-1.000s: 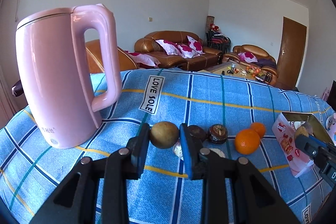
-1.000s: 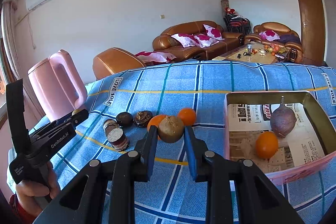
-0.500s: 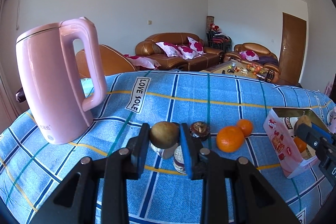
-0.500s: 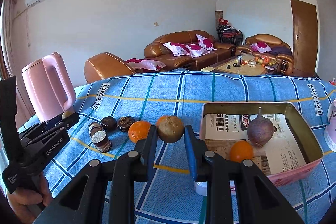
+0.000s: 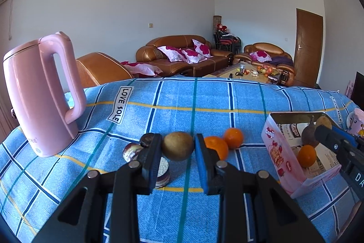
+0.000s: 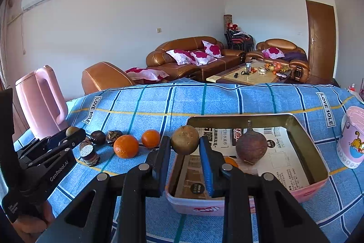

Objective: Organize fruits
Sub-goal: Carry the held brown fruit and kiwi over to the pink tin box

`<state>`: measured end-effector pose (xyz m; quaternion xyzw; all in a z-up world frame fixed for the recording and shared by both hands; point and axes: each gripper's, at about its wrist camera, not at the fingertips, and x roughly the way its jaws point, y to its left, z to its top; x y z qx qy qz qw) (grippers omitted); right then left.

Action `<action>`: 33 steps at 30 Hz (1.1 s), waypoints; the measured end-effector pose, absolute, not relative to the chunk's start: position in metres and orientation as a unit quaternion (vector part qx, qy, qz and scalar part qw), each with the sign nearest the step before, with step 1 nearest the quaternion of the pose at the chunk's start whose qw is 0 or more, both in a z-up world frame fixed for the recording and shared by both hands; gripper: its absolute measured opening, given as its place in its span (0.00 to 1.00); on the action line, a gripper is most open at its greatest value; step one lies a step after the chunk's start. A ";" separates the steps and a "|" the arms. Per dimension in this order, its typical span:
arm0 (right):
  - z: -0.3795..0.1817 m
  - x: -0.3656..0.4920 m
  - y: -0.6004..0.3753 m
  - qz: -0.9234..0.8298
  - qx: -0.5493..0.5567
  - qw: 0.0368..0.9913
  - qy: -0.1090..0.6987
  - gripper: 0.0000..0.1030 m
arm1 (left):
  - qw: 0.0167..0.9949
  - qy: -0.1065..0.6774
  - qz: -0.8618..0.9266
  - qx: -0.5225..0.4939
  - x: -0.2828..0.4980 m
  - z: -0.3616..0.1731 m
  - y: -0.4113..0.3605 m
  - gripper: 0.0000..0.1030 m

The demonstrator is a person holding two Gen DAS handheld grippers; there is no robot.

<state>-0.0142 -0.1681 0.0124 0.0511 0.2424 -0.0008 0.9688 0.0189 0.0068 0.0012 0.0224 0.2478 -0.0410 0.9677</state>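
Observation:
My left gripper (image 5: 178, 147) is shut on a round brown fruit (image 5: 178, 145), held above the blue checked cloth (image 5: 173, 101). My right gripper (image 6: 184, 144) is shut on a second brown fruit (image 6: 184, 139), hanging over the near left corner of the pink tin box (image 6: 307, 186). Inside the box lie a dark purple bulb-shaped fruit (image 6: 251, 147) and an orange (image 6: 230, 161) partly hidden by my fingers. Two oranges (image 6: 126, 146) (image 6: 150, 138), dark wrinkled fruits (image 6: 97, 137) and cut purple pieces (image 6: 87, 152) lie on the cloth left of the box.
A tall pink kettle (image 5: 38, 95) stands at the table's left side. A pink cup (image 6: 351, 136) with a cartoon tiger sits right of the box. Brown leather sofas (image 6: 193, 56) and a coffee table (image 6: 252, 74) lie beyond the far edge.
Both grippers have moved right with their fruits. The right one now hangs over the box corner instead of the cloth; the kettle has slid toward the left of both views.

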 end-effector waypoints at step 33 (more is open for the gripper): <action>0.022 -0.025 -0.297 -0.110 0.071 0.966 0.223 0.27 | 0.962 0.239 -0.119 0.054 0.014 0.004 -0.110 0.29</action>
